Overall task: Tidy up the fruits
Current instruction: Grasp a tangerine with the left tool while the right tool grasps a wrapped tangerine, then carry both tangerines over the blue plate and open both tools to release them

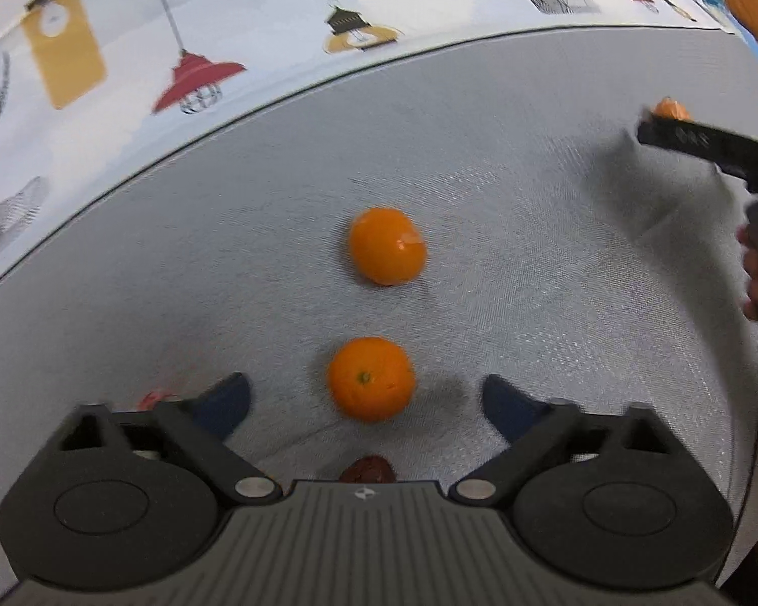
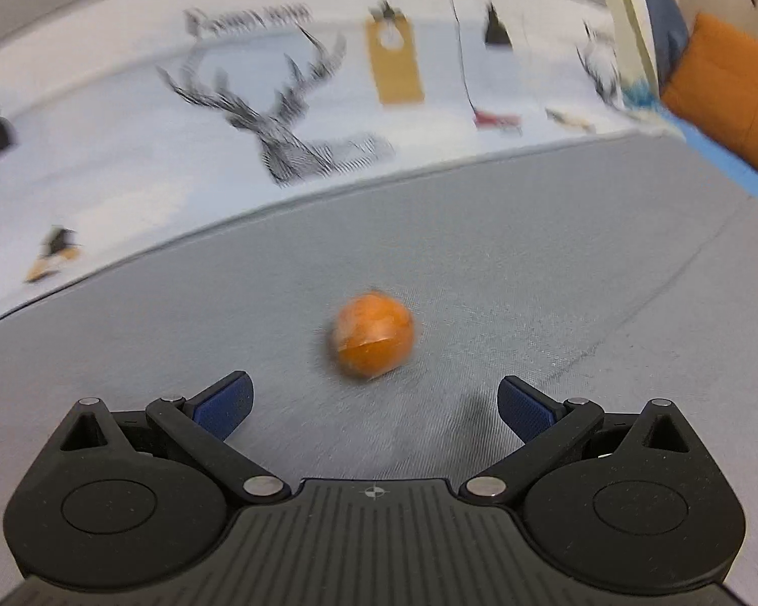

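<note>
- Left wrist view: my left gripper (image 1: 366, 401) is spread wide and holds nothing. The near orange (image 1: 371, 379) sits on the grey cloth (image 1: 530, 262) just ahead of the gap between my fingers, stem dimple facing me.
- A second orange (image 1: 387, 245) lies beyond it, apart from the first, with a pale glossy patch on its skin that could be a sticker or wrap; I cannot tell which.
- Something dark reddish-brown (image 1: 367, 469) peeks over my gripper body and a red thing (image 1: 155, 398) shows behind my left finger; both are too hidden to name.
- At the far right my right gripper (image 1: 682, 134) reaches in, with a third orange (image 1: 671, 108) just past its tip.
- Right wrist view: my right gripper (image 2: 374, 406) is also wide open and empty. That same orange (image 2: 373, 336) is ahead of the fingers, not between them, and badly blurred.
- Handling, as I judge it: these are round, fairly light, with firm but yielding skin. They will roll, so I would close across the widest middle, pads (image 2: 227, 399) on opposite sides, gently enough not to bruise.
- Surface and room: the woven grey cloth should give some grip and slow a rolling fruit. Behind it hangs a pale printed fabric (image 1: 126, 50) with lamps and deer, and an orange cushion (image 2: 732, 86) sits at the far right.
</note>
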A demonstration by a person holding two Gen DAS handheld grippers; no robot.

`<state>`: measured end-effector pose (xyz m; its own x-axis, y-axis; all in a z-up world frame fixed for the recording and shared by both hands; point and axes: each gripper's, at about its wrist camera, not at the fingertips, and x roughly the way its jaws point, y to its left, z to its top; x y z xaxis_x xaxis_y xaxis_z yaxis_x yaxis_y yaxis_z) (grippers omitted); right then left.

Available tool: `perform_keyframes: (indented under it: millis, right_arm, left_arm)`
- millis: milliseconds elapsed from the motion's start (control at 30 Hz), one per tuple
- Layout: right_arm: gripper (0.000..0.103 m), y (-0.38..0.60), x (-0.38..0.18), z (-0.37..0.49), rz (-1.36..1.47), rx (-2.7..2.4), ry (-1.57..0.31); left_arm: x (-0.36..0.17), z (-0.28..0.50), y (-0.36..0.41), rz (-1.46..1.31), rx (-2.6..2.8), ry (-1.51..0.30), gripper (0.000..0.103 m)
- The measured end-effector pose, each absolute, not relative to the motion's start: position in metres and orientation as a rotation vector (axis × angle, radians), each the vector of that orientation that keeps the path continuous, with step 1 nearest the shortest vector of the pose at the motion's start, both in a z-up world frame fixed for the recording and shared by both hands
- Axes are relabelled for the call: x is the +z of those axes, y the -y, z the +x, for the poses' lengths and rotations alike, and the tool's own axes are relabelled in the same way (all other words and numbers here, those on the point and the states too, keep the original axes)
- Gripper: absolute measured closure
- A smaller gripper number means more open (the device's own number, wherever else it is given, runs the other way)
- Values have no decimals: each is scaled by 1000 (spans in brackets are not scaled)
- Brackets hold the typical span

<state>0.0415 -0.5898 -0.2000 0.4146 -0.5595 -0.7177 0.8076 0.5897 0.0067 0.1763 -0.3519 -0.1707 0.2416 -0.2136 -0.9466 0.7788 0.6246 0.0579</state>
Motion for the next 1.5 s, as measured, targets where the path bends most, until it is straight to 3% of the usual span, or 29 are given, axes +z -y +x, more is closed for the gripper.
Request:
perform_keyframes:
  millis: [33,67,100,133,167,500,900,1233,1500]
  right_arm:
    - [1,595,-204,45,389,-887,-742]
    - [1,599,-208,46,392,-889,-743]
    - [15,598,-208,45,374,-889,-718]
    - [35,594,-206,44,334,-890,-691]
    - [64,591,-203,46,294,-858,-696]
    - [65,524,-148,1,273,-763,-631]
    - [64,329,-43,-81,309,-418,-517]
    - [64,168,-12,-120,269,-95,-623]
    - [64,106,-8,-132,148,0,-687]
  left_arm:
    - [-174,178,353,606,-743,-1152,43]
    - [-176,180,354,604,-753,-1176,52]
    - [-174,180,352,587,-751,-1172,60]
    - [-171,180,350,574,-750,-1161,66]
    - [-169,180,348,560,-759,-1154,66]
    - [-105,143,285,513,-745,-994,66]
    - [4,60,113,396,-562,-919,66]
    - [19,0,-17,290,-458,-955,66]
    - [7,-29,-72,241,-406,-963,66]
